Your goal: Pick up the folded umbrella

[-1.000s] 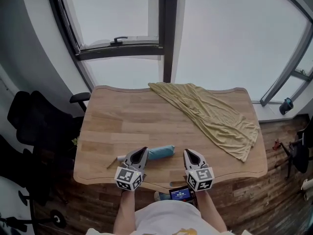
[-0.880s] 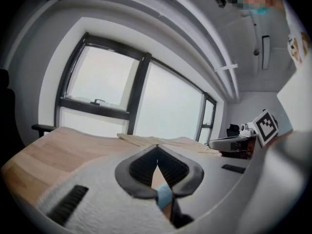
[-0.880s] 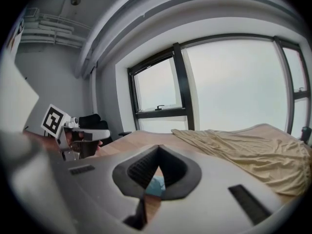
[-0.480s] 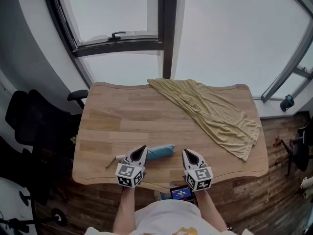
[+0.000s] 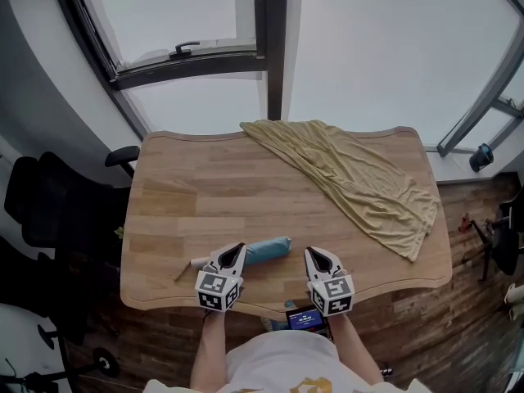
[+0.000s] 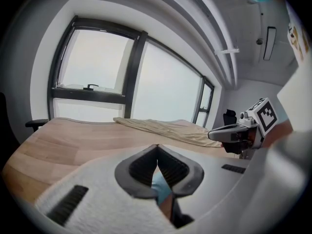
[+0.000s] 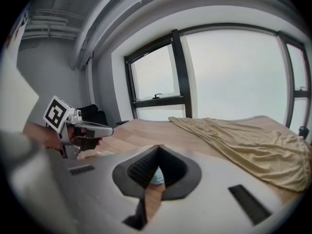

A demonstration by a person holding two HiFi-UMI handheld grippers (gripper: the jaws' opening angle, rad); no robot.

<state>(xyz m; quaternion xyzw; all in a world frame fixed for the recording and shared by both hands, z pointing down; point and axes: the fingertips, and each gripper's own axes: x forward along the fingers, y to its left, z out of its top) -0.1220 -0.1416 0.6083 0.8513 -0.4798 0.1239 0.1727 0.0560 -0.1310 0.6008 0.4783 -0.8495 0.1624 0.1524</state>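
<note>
You are holding the left gripper (image 5: 235, 250) and right gripper (image 5: 314, 254) at lower centre, both with jaws closed and gripping nothing. The umbrella (image 5: 264, 250) is lying on the table (image 5: 188, 203) between them.

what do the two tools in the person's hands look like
The left tool and right tool match: pale grey bodies tapering to a point, dark ridged pads inside, and a white cube with black square markers at the back. The person wears a white top.
</note>
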